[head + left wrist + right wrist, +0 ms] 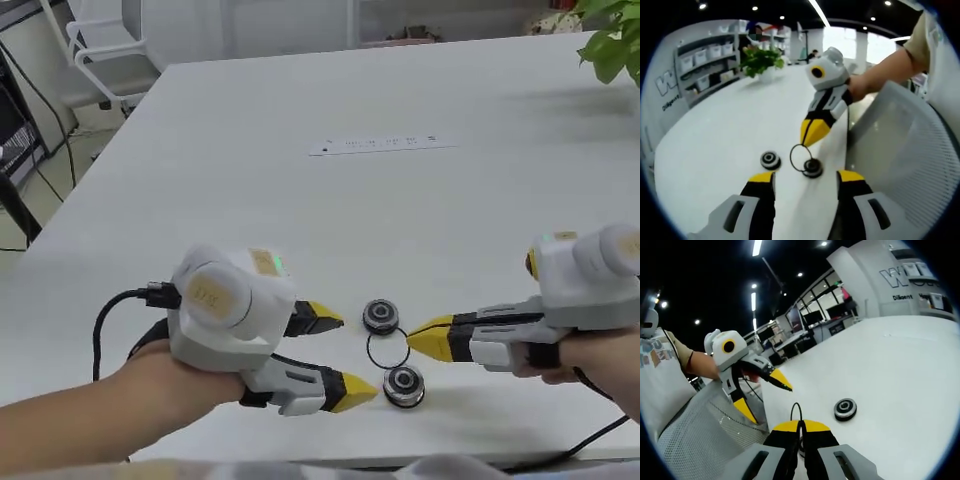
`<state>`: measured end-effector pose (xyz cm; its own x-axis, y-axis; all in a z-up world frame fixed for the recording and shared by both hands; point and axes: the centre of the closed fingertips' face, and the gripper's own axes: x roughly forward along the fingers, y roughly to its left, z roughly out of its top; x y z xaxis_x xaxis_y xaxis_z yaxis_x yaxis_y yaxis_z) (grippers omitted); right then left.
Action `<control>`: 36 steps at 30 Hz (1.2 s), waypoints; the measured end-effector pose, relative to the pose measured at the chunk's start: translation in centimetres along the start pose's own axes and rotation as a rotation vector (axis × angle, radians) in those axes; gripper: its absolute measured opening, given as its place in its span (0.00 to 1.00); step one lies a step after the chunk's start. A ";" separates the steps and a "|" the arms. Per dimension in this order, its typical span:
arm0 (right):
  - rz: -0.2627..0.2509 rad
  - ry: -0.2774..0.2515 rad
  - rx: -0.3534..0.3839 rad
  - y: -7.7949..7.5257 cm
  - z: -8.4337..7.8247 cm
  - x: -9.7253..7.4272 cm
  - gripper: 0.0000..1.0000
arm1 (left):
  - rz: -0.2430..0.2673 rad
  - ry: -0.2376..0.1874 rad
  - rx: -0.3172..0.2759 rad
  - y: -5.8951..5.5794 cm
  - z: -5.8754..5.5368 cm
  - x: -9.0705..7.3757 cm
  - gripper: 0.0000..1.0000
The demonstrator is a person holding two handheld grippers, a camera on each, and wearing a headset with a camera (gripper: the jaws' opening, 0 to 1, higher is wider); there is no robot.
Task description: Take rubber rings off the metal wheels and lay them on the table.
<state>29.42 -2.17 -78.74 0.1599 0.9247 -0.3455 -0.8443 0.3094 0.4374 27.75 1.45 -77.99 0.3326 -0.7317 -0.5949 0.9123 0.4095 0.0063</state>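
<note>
Two small metal wheels lie near the front edge of the white table (300, 200): a farther wheel (381, 316) and a nearer wheel (404, 384). A thin black rubber ring (388, 349) sits between them. My right gripper (425, 338) is shut, its yellow tips pinching the ring's right side. The ring (796, 412) rises as a thin loop from those shut jaws (801, 426). In the left gripper view the ring (796, 156) hangs from the right gripper (809, 139) and touches the nearer wheel (812, 168). My left gripper (342, 355) stands open just left of the wheels, holding nothing.
A white flat strip (385, 145) lies mid-table. A green plant (610, 40) stands at the far right corner and a chair (105, 60) beyond the far left. A black cable (110, 320) trails from the left gripper. A mesh chair back (900, 150) is close by.
</note>
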 end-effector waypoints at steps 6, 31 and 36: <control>0.012 0.017 -0.013 0.0 0.4 0.8 0.00 | 0.029 -0.008 -0.015 0.7 -0.1 -1.1 0.54; 0.042 0.138 -0.073 -1.5 -0.1 4.9 0.00 | 0.094 -0.001 -0.082 2.6 -2.0 -3.6 0.67; 0.033 0.169 -0.084 -1.9 -0.7 5.5 0.00 | 0.094 0.004 -0.087 2.6 -2.2 -3.6 0.67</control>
<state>31.50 2.20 -82.07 0.0493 0.8814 -0.4697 -0.8887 0.2534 0.3821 28.37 6.37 -77.57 0.4143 -0.6862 -0.5979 0.8529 0.5220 -0.0080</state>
